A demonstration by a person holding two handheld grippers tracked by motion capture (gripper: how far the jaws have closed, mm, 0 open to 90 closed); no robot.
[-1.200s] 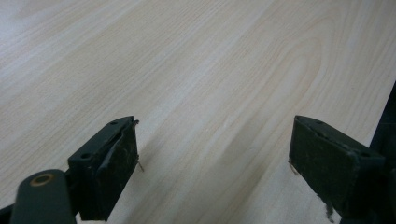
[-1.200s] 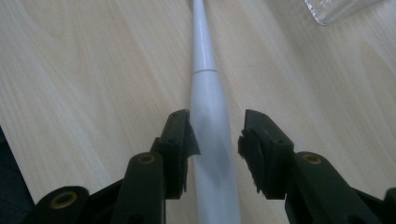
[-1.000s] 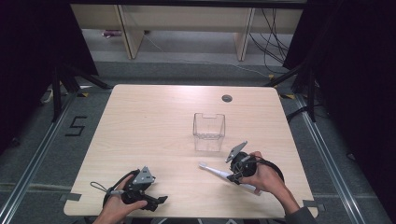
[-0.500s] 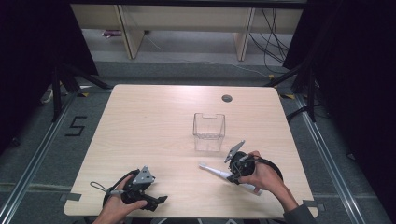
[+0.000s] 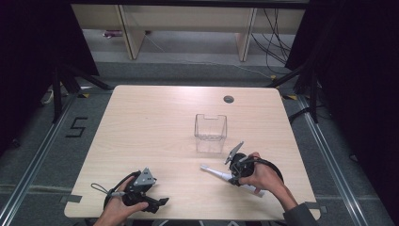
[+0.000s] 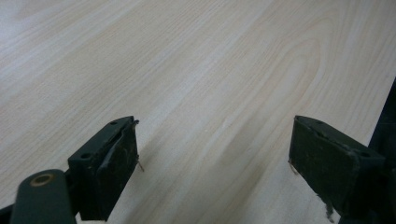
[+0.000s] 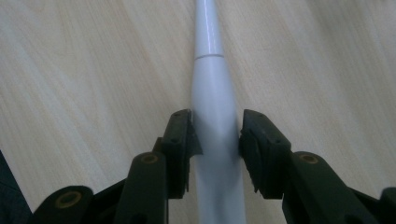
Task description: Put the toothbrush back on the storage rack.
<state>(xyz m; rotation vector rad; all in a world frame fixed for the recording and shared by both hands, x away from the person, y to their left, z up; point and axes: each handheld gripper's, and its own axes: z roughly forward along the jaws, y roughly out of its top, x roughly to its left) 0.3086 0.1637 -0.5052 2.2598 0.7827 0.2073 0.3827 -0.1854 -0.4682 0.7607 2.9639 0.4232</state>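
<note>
White electric toothbrush clamped in the right gripper

It lies on the wooden table, near the clear plastic box. Left gripper rests at the table's near edge, jaws wide apart, holding nothing.

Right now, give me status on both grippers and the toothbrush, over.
Right gripper shut on toothbrush, lying on table. Left gripper open, holding nothing. Clear bin stands beyond, path open.
</note>
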